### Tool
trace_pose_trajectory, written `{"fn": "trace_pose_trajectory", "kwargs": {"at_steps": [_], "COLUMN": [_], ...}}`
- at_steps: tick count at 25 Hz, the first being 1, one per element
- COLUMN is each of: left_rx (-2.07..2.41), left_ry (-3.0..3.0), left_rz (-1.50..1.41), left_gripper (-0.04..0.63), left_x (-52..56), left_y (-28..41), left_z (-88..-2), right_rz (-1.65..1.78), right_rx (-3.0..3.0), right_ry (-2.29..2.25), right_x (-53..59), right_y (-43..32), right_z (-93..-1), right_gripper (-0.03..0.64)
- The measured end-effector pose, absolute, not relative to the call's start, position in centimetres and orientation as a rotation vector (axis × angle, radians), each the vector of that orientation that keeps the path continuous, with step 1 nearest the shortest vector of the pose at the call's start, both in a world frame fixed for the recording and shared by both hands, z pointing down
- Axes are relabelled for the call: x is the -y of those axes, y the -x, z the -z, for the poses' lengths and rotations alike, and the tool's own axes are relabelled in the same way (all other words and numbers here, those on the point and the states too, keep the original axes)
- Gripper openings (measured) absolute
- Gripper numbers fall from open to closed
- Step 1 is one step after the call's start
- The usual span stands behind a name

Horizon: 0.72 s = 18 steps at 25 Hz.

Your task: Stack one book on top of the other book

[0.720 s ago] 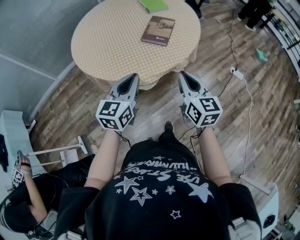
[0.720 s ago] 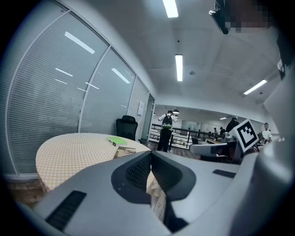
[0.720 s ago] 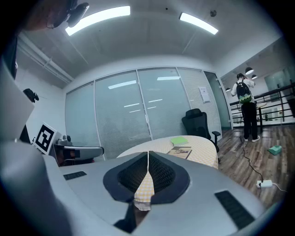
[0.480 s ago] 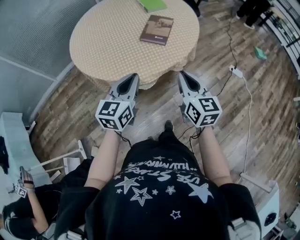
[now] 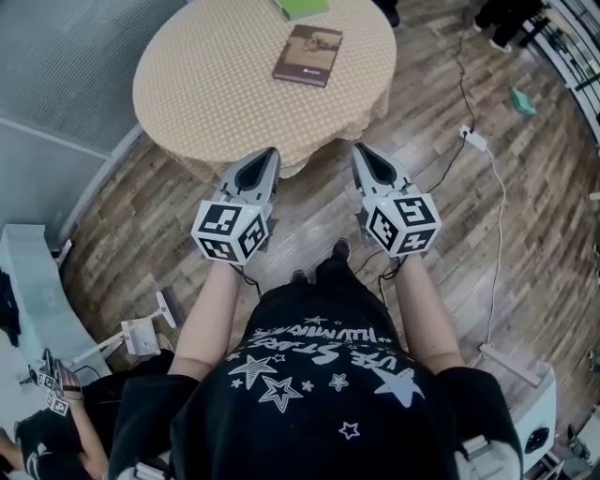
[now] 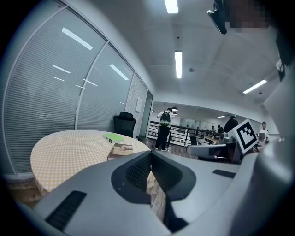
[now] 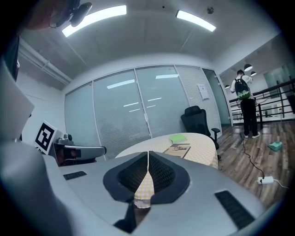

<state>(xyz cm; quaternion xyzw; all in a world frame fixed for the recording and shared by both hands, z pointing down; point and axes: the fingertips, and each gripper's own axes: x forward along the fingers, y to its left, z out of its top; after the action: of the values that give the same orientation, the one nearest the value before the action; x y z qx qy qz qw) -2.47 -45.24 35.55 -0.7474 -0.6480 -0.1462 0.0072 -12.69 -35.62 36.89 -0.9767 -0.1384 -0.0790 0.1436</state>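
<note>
Table [image 5: 206,84] bears brown book [image 5: 308,55], green book [image 5: 302,7]; left hand-held gripper [image 5: 268,154], right hand-held gripper [image 5: 360,150] closed.

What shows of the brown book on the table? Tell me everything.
The brown rectangular book lies closed and flat, cover up, on the far half of the round table's dotted beige cloth. Its matte cover bears a paler picture at the far end. It lies apart from the green book beyond it; only the cloth touches it.

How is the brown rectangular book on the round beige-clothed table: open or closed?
Closed. The brown book lies flat on the table with its cover facing up; no spread pages show.
</note>
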Motion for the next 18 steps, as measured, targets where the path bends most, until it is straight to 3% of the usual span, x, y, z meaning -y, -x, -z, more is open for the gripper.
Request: {"fn": "trace_pose_trajectory", "kwargs": {"at_steps": [18], "left_rx": [1.999], "left_ry": [2.385], "left_rz": [0.404], "left_gripper": [0.009], "left_x": [35.8], "left_y": [3.6], "left_z": [-35.0], "right_rz": [0.123], "right_rx": [0.301], "right_ry": [2.811], "right_x": [26.3], "right_y": [15.0], "right_z": [-36.9], "right_gripper": [0.032]}}
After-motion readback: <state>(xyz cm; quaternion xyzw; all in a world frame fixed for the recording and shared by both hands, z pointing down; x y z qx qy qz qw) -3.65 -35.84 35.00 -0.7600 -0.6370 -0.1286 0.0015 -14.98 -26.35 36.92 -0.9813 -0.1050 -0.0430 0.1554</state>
